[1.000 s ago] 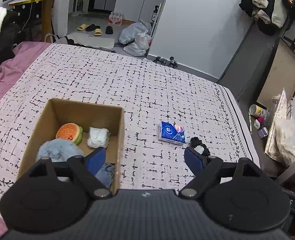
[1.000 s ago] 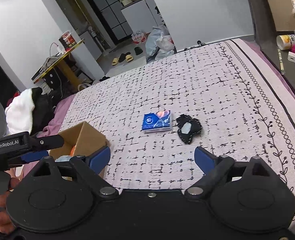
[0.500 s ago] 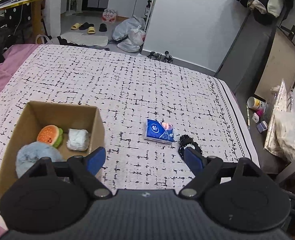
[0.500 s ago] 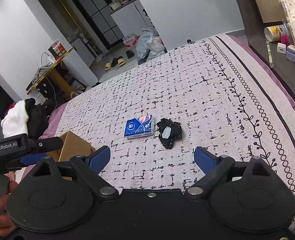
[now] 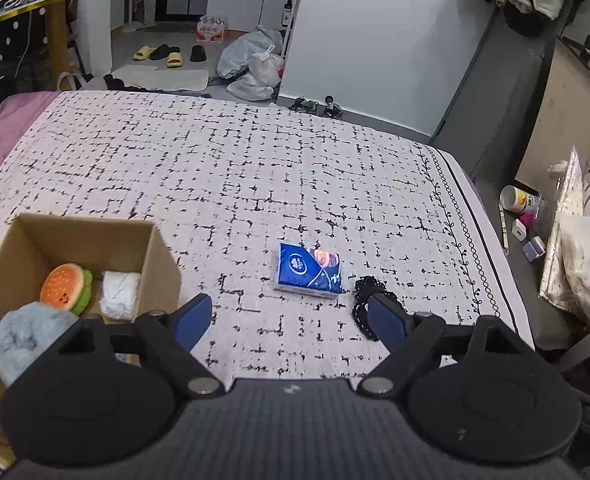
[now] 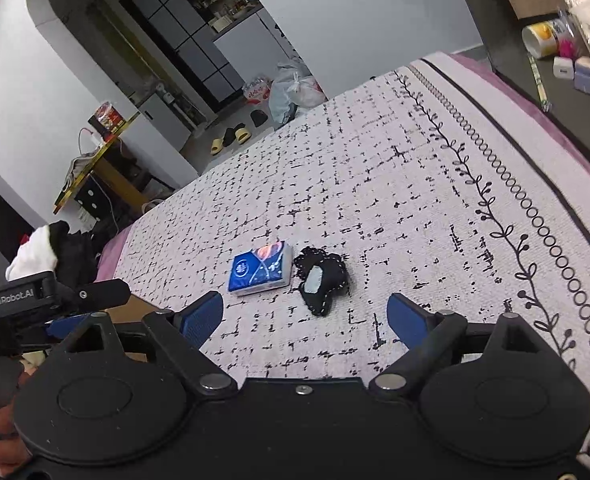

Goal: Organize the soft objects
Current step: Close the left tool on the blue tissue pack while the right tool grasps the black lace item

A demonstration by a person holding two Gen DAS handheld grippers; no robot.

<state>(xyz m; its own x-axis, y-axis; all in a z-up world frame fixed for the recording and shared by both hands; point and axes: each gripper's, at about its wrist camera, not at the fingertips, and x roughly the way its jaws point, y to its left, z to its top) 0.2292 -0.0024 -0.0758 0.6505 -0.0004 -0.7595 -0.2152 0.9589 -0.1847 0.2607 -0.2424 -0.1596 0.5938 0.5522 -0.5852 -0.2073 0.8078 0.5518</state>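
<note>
Both grippers hang over a bed with their blue-padded fingers spread wide and nothing between them. The left gripper (image 5: 291, 318) sits above the bedspread (image 5: 255, 168), its left finger (image 5: 193, 320) close to the near corner of a cardboard box (image 5: 161, 264). The right gripper (image 6: 305, 316) points at the two items lying loose on the bed.

Inside the box are three soft things: a plush burger (image 5: 65, 286), a white bundle (image 5: 120, 294) beside it, and a grey-blue fluffy toy (image 5: 27, 338) nearest the camera. That part of the sorting looks done.

Outside the box, a blue tissue pack (image 5: 309, 270) lies flat near the middle of the bed. Just beside it, to its right, lies a small black pouch (image 6: 321, 278) with pale stitched edging and a light patch on top. These two appear to be what remains to be put away, so the task seems a little over halfway.

In the left view, the right finger covers much of the pouch, and the gripper body hides the box's near side. The right view shows only a sliver of the box behind the left gripper. What the pouch and white bundle actually are is hard to tell.
</note>
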